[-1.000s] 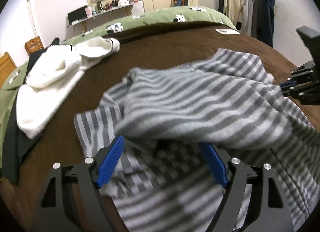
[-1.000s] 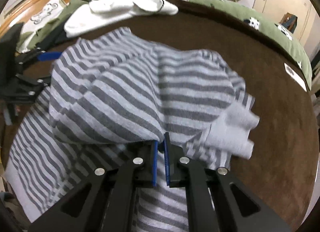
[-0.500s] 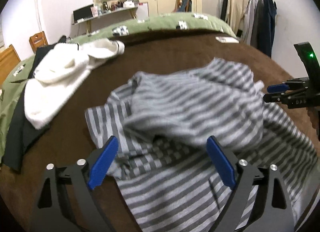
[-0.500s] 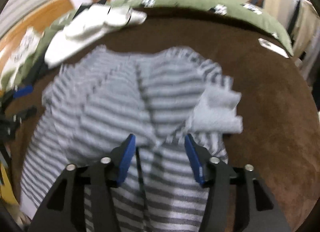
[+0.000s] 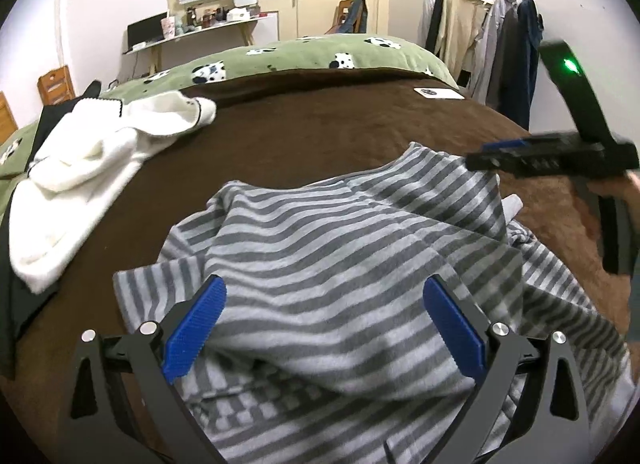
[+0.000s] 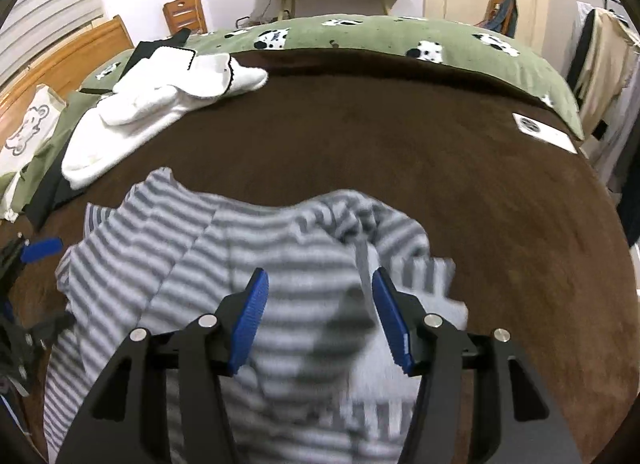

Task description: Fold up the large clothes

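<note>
The grey-and-white striped garment lies loosely folded on the brown blanket of the bed, no longer lifted as it was a second ago. The left gripper has just been opening and now stands spread wide above the cloth, its blue pads clear of it. The right gripper, pinched on a fold a second ago, has let go; its jaws stand half apart over the blurred stripes, holding nothing. A white fleece garment lies unchanged toward the green duvet.
</note>
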A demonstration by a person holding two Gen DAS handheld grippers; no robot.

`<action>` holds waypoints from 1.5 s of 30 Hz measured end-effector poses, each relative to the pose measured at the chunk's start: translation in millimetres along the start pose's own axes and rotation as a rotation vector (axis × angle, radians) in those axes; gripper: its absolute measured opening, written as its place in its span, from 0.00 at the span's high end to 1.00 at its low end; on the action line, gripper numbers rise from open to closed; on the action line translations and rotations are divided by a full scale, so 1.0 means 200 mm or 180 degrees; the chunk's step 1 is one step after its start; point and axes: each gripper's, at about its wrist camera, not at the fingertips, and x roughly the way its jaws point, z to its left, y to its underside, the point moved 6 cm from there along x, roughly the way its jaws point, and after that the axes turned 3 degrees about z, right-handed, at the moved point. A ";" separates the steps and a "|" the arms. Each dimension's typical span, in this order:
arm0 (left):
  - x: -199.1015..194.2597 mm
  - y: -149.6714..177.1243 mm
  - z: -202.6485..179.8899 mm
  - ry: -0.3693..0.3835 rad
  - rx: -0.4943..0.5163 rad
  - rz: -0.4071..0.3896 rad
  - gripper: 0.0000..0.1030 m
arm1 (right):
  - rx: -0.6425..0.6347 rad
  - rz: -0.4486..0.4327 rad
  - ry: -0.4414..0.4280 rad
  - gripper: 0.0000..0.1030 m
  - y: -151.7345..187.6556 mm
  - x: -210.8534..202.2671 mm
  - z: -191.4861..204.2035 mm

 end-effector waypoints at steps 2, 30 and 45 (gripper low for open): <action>0.04 0.00 -0.02 0.0032 0.0059 -0.0003 0.06 | -0.0041 0.0008 -0.0055 0.47 -0.05 0.05 0.01; 0.30 0.22 -0.02 0.0135 -0.0053 0.0246 0.06 | 0.0170 0.0139 -0.0141 0.82 -0.02 0.47 -0.15; 0.17 0.13 0.02 0.0139 -0.0134 0.0299 0.06 | 0.0240 0.0020 0.0038 0.19 -0.05 0.27 -0.06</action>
